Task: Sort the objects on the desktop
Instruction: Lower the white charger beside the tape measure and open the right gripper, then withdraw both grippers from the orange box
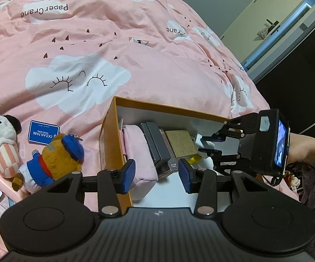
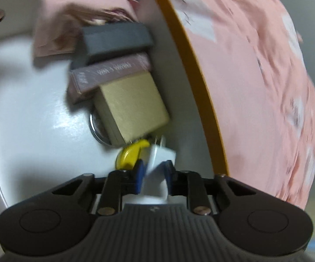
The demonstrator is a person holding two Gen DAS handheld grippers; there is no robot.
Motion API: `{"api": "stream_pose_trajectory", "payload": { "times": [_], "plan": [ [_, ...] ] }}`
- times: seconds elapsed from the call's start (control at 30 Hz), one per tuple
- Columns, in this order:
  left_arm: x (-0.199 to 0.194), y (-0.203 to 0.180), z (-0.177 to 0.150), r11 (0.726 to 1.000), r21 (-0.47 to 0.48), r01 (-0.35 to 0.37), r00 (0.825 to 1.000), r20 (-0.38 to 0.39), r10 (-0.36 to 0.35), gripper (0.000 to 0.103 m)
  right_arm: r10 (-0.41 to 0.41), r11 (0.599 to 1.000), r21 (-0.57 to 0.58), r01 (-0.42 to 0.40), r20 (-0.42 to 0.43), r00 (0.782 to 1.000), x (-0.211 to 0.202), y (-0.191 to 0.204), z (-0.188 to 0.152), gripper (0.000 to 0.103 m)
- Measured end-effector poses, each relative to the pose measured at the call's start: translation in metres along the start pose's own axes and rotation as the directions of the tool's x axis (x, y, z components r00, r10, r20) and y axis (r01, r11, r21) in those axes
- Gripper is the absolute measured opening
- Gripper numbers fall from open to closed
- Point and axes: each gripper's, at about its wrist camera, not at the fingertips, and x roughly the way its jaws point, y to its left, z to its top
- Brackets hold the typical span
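- a pink cloud-print quilt [image 1: 135, 61] is spread under an orange-walled box [image 1: 108, 131].
- a white plug adapter [image 2: 158, 157] is clamped between the narrowed jaws of the right gripper [image 2: 153, 175], inside the box beside a tan block [image 2: 133, 107].
- the left gripper [image 1: 156, 174] is held partly open over the box's near edge, nothing gripped.
- a plush bear [image 1: 57, 157] lies outside the box on the quilt.

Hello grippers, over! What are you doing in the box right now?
Left gripper open, empty, over box. Right gripper closed on white plug inside box. Yellow thing and tan block crowd it.
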Motion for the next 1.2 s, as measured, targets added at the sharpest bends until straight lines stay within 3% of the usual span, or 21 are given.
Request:
{"api": "stream_pose_trajectory", "payload": {
  "times": [0.17, 0.23, 0.3, 0.47, 0.57, 0.9, 1.2],
  "plan": [
    [0.0, 0.002, 0.0, 1.0, -0.001, 0.0, 1.0, -0.002, 0.0, 0.049, 0.003, 1.0, -0.018, -0.004, -0.03, 1.0, -0.003, 0.002, -0.001, 0.025],
    [-0.001, 0.004, 0.0, 1.0, -0.007, 0.006, 1.0, -0.001, -0.006, 0.049, 0.061, 0.996, 0.071, -0.055, -0.085, 0.994, -0.005, -0.002, -0.003, 0.037],
    [0.0, 0.004, 0.0, 1.0, -0.013, 0.008, 1.0, 0.001, -0.008, 0.049, 0.114, 0.979, 0.186, -0.088, -0.135, 0.984, -0.006, -0.011, -0.007, 0.039],
    [0.001, 0.003, -0.001, 1.0, -0.013, 0.015, 1.0, -0.004, -0.015, 0.049, 0.223, 0.901, 0.414, -0.131, -0.183, 0.958, 0.001, -0.029, -0.014, 0.036],
    [-0.001, 0.001, -0.002, 1.0, -0.009, 0.013, 1.0, -0.002, -0.013, 0.049, 0.232, 0.87, 0.477, -0.123, -0.178, 0.956, 0.011, -0.035, -0.015, 0.029],
    [-0.002, 0.003, -0.001, 1.0, -0.016, 0.004, 1.0, 0.0, -0.004, 0.049, 0.04, 0.946, 0.324, 0.014, -0.159, 0.986, 0.023, -0.029, -0.005, 0.017],
    [-0.002, 0.001, -0.003, 1.0, -0.004, -0.001, 1.0, -0.007, 0.001, 0.049, 0.047, 0.937, 0.35, 0.006, -0.144, 0.988, 0.021, -0.031, -0.006, 0.019]
  ]
}}
